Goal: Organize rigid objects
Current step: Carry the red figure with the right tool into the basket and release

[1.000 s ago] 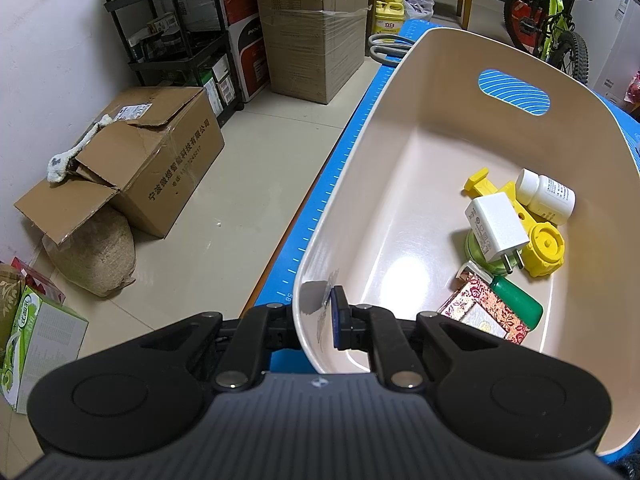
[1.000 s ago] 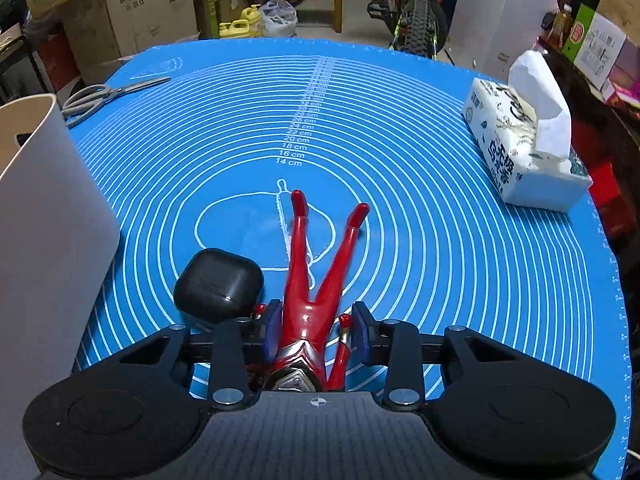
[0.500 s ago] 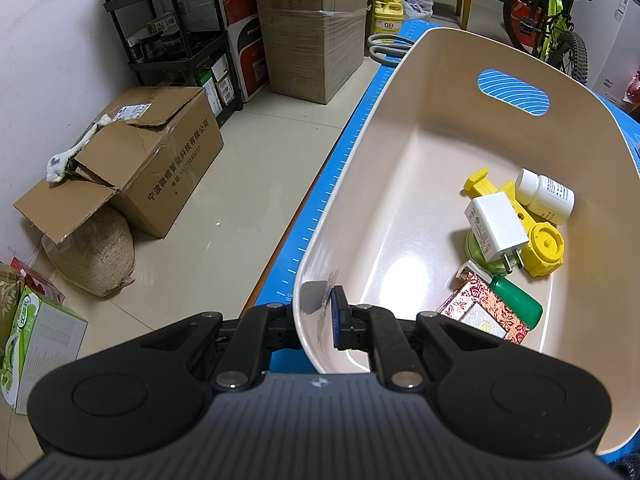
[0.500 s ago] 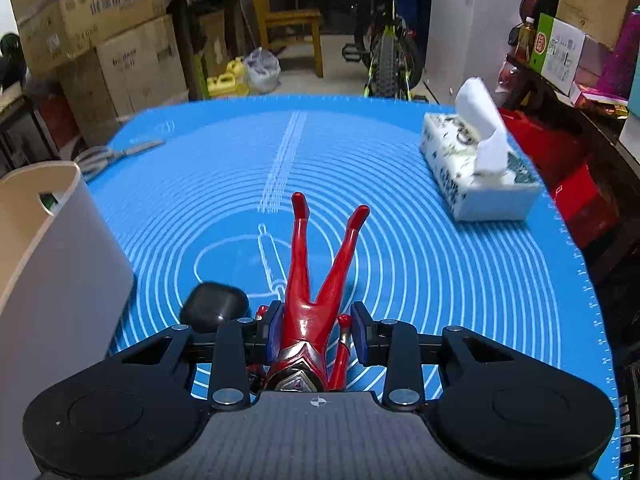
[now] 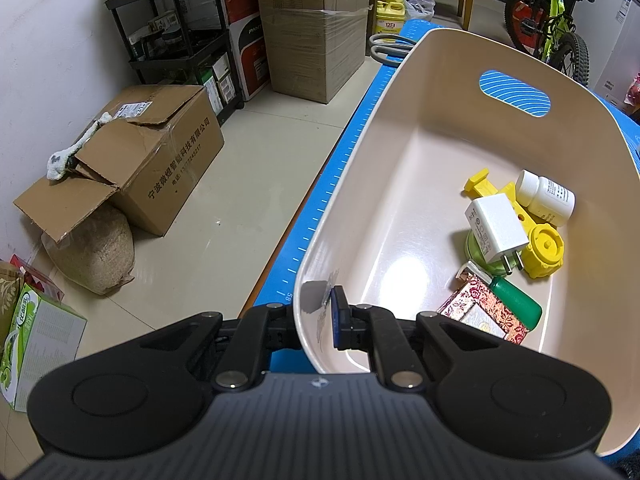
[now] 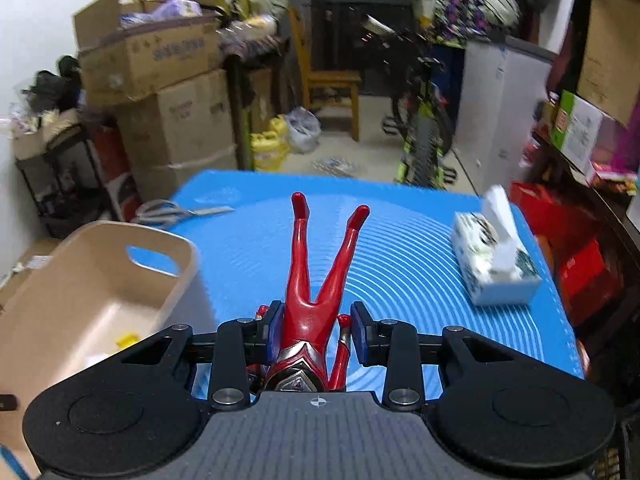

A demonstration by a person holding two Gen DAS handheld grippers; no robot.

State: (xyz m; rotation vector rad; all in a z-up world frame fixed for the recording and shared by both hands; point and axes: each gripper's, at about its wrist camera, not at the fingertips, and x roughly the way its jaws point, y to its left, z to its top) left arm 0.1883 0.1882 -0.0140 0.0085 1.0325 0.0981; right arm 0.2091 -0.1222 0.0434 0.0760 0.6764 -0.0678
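Observation:
My left gripper [image 5: 316, 320] is shut on the near rim of the beige bin [image 5: 400, 92]. In the bin lie a white charger [image 5: 496, 228], a white pill bottle [image 5: 546, 198], yellow plastic parts [image 5: 545, 246], a green marker [image 5: 518, 304] and a patterned red box [image 5: 484, 314]. My right gripper [image 6: 316, 330] is shut on a red and silver toy figure [image 6: 316, 280], held above the blue mat [image 6: 400, 264] with its legs pointing away. The bin [image 6: 92, 276] is to its left and lower.
A tissue box [image 6: 494, 268] stands at the mat's right. Scissors [image 6: 176, 212] lie at the mat's far left corner, also in the left wrist view [image 5: 390, 42]. Cardboard boxes [image 5: 132, 168], a shelf and a bicycle [image 5: 556, 20] stand on the floor around the table.
My right gripper has lifted the toy figure off the mat and tilted up; the black earbud case has dropped out of view. The left gripper and the bin have not moved.

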